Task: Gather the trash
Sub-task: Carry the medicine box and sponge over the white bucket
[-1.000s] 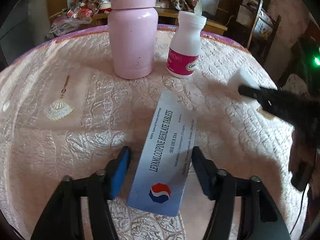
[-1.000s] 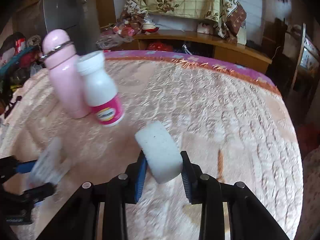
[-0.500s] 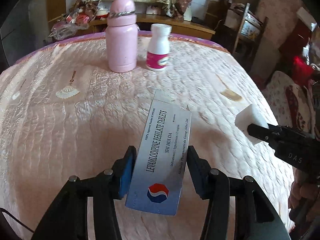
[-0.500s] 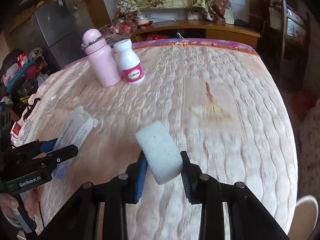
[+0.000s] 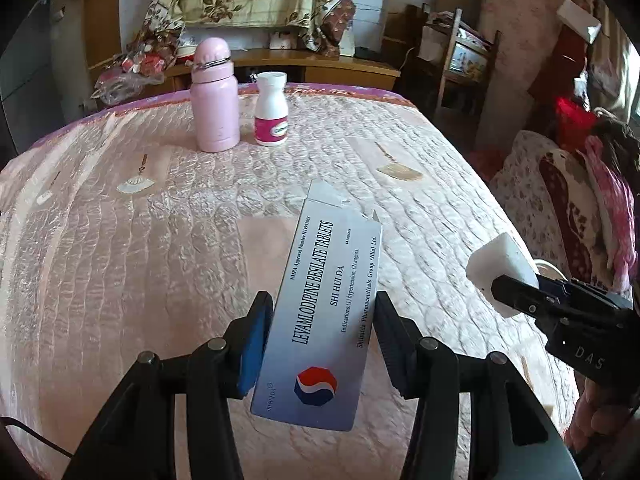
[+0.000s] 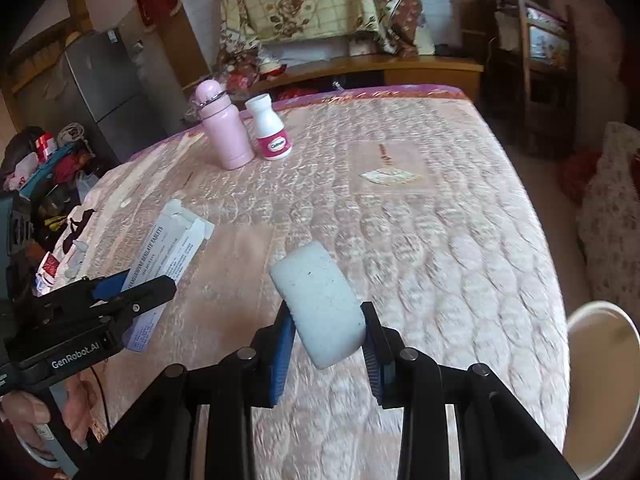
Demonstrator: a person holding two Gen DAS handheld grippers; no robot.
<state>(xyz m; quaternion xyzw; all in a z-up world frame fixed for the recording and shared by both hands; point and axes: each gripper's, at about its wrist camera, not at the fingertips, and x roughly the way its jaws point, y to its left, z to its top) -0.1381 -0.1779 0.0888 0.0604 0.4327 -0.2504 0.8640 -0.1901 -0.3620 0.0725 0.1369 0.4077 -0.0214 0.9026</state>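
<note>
A: Left gripper (image 5: 320,344) clenched on the tablet box (image 5: 328,312), long axis pointing away along the fingers, lifted off the pink bed cover (image 6: 420,240).

B: Right gripper (image 6: 326,344) squeezing the white foam block (image 6: 318,304), also held clear of the bed.

A: Nearer the bin?

B: Right one, probably. White bin (image 6: 596,392) just off the bed's right edge, beside that gripper. Pink flask (image 5: 214,100) and pill bottle (image 5: 272,110) standing far back, untouched.

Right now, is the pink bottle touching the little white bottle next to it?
Apart. The left wrist view shows a strip of quilt between the pink bottle and the white bottle; both stand upright side by side.
</note>
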